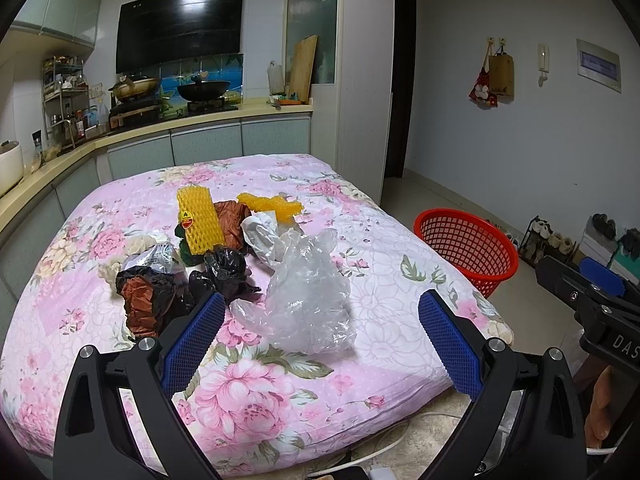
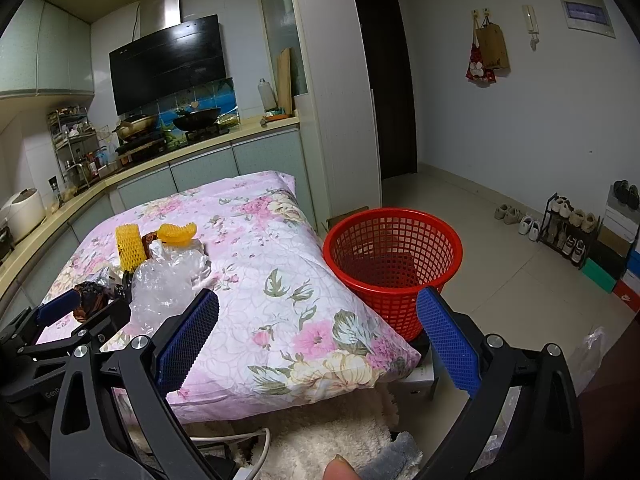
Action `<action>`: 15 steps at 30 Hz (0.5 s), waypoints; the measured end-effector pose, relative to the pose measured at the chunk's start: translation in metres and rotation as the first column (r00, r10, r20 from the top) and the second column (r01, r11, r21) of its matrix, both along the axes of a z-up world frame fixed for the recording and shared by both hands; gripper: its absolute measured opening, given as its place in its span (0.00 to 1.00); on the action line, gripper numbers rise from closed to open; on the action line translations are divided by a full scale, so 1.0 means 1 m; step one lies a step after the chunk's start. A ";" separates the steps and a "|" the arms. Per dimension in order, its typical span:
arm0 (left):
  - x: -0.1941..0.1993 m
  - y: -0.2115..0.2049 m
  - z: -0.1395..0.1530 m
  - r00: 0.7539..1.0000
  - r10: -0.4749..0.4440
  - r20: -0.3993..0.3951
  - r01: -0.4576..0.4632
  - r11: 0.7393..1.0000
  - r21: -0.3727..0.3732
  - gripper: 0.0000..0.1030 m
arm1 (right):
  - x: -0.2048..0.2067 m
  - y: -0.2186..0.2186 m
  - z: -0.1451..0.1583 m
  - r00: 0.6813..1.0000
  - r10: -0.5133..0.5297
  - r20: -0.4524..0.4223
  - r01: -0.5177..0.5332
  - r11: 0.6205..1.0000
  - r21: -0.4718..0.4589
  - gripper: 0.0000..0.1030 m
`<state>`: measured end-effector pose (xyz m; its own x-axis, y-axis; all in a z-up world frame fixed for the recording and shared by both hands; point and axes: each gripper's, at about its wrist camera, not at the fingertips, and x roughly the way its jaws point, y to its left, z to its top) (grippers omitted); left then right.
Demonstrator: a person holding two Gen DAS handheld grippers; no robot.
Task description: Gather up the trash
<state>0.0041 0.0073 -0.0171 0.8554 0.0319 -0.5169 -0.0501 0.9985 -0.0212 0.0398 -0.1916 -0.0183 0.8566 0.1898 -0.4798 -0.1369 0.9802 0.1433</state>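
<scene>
Fingers: my left gripper (image 1: 320, 336) and right gripper (image 2: 318, 334) both spread wide, empty | step: reaching for clear plastic bag (image 1: 308, 296) | next: close on it, carry right to red basket (image 2: 392, 264)

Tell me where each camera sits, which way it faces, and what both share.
Left wrist: rides the left claw, open, facing the trash pile and clear plastic bag on the floral quilt; the right claw enters at right.
Right wrist: rides the right claw, open, facing the quilt corner and red basket; a fingertip shows below.
Shared: quilt, bag, yellow foam net, basket, kitchen.
</scene>
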 end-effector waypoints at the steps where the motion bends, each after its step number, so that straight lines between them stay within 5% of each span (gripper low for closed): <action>1: 0.000 0.000 -0.001 1.000 0.000 0.000 0.000 1.000 0.000 0.91 | 0.000 -0.001 0.000 1.000 0.000 0.000 0.000 1.000 0.001 0.93; 15: 0.001 0.002 -0.004 1.000 0.002 -0.006 -0.002 1.000 -0.003 0.91 | 0.000 -0.001 0.000 1.000 0.002 -0.001 -0.002 1.000 0.000 0.93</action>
<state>0.0046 0.0095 -0.0210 0.8521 0.0321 -0.5223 -0.0524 0.9983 -0.0242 0.0399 -0.1923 -0.0187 0.8557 0.1914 -0.4807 -0.1388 0.9799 0.1432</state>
